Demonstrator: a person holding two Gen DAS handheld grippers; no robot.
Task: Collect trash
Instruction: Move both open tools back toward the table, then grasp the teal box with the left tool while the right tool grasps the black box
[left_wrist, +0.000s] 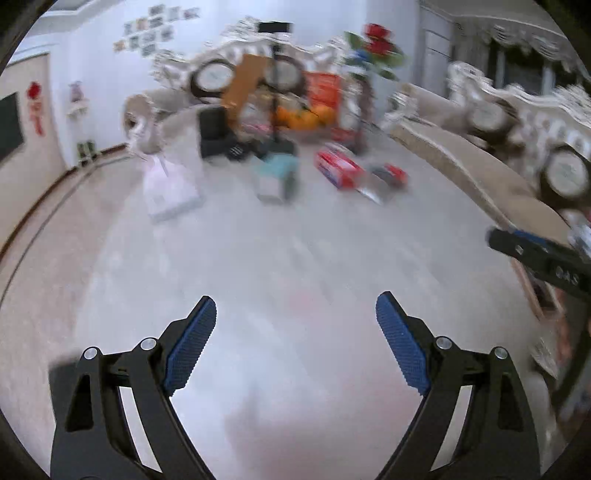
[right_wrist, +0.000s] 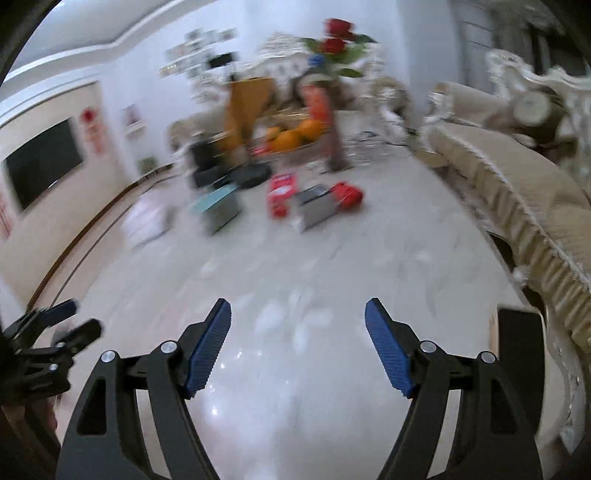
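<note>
Both views are motion-blurred. Trash lies on the pale floor far ahead: a white flat box (left_wrist: 168, 188) (right_wrist: 146, 221), a teal box (left_wrist: 275, 177) (right_wrist: 218, 206), a red and white box (left_wrist: 338, 170) (right_wrist: 280, 194), a grey box (right_wrist: 316, 208) and a red packet (left_wrist: 391, 173) (right_wrist: 347, 194). My left gripper (left_wrist: 295, 308) is open and empty above bare floor. My right gripper (right_wrist: 298, 308) is open and empty too. The right gripper shows at the right edge of the left wrist view (left_wrist: 535, 258); the left gripper shows at the left edge of the right wrist view (right_wrist: 55, 325).
A beige ornate sofa (left_wrist: 480, 162) (right_wrist: 517, 192) runs along the right. Behind the trash stand a brown cardboard piece (left_wrist: 245, 81), a black stand (left_wrist: 275, 92), oranges (left_wrist: 303, 116) (right_wrist: 291, 138) and red flowers (right_wrist: 338, 40). A dark TV (right_wrist: 40, 162) hangs on the left wall.
</note>
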